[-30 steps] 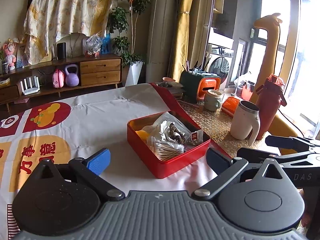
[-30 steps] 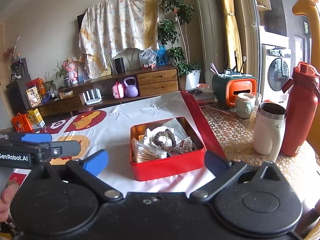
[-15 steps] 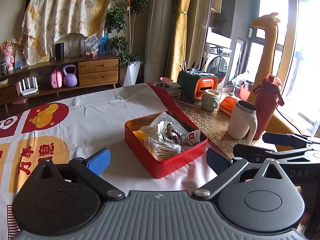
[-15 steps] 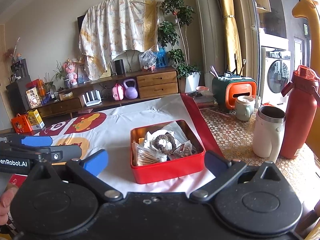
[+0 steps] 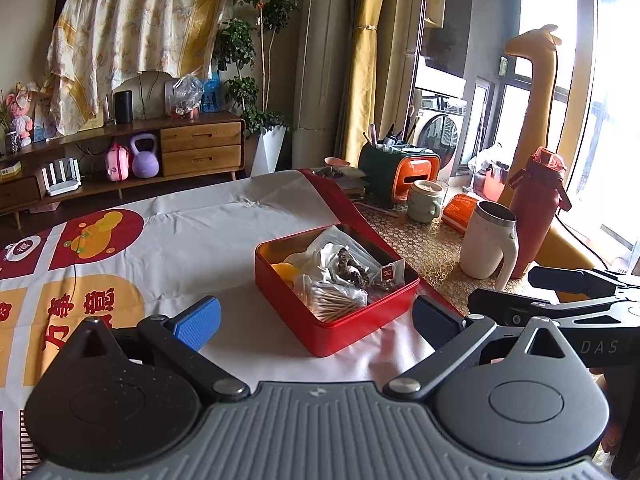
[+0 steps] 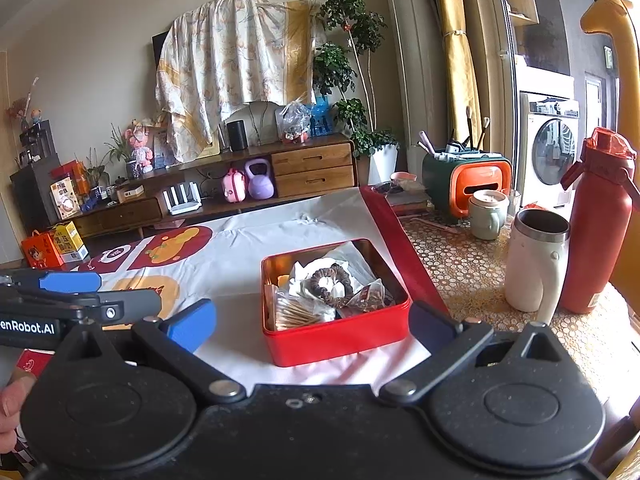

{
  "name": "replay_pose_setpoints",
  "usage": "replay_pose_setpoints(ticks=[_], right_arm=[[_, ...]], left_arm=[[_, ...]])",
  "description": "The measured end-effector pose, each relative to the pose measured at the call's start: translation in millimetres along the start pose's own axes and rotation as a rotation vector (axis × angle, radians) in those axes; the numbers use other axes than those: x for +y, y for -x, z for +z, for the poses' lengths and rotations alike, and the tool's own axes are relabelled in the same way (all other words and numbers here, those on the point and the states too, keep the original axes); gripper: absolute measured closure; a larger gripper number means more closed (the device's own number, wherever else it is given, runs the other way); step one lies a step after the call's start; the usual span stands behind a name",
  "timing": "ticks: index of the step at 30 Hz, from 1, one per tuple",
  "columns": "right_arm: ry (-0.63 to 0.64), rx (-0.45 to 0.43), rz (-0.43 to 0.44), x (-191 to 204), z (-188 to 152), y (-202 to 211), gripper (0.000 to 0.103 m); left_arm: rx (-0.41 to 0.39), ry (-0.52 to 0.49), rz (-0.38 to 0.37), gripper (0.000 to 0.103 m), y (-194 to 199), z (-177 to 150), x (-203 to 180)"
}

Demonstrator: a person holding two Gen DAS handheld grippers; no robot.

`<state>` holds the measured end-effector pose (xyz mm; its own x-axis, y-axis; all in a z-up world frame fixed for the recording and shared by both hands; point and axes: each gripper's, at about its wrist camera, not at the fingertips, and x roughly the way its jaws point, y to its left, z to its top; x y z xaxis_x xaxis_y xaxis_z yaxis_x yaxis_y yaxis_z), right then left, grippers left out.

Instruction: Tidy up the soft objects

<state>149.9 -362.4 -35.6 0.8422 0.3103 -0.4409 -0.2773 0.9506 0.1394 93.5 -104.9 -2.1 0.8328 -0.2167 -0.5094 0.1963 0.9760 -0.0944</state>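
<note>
On the white printed cloth that covers the near part of the table, a red tin stands open, and the soft things lie heaped inside it: a brown scrunchie on crumpled white wrapping, a clear packet of cotton swabs at the near side, small sachets to the right and something yellow at the left. The left gripper hangs low in front of the tin, its blue pads wide apart and holding nothing; the right gripper hangs likewise, spread and bare, with the tin between its fingers in its own view. No soft thing shows on the cloth outside the tin, so the scene fits either a tin filled and done with, or a heap about to be sorted out of it. If any piece is to be lifted, the scrunchie sits on top and looks easiest to pinch by its rim; the swab packet probably wants a grip across its middle so it does not sag or slip. A hand on the tin's wall would likely keep it from sliding on the cloth. The white mug and red bottle stand well to the right, clear of the work.
</note>
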Motion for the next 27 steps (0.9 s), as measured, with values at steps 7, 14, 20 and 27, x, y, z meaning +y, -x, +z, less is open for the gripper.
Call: replay_pose_setpoints(ticks=[7,14,20,27], right_arm=[[0.0,0.002,0.0,0.5,-0.9,0.0,0.0],[-0.001,0.002,0.0,0.1,-0.8,-0.1,0.0],[0.0,0.003,-0.002,0.6,-1.3,-0.7,0.0],[0.001,0.002,-0.003,0.5,-1.3,-0.7,0.0]], left_arm=[[0.001,0.006,0.0,0.0,0.6,-1.5,0.2],[0.002,0.01,-0.001,0.0,1.3,-3.5,0.1],[0.003,0.01,-0.003,0.0,1.0,-3.2,0.8],[0.0,0.01,0.0,0.0,1.1,-4.4,2.6]])
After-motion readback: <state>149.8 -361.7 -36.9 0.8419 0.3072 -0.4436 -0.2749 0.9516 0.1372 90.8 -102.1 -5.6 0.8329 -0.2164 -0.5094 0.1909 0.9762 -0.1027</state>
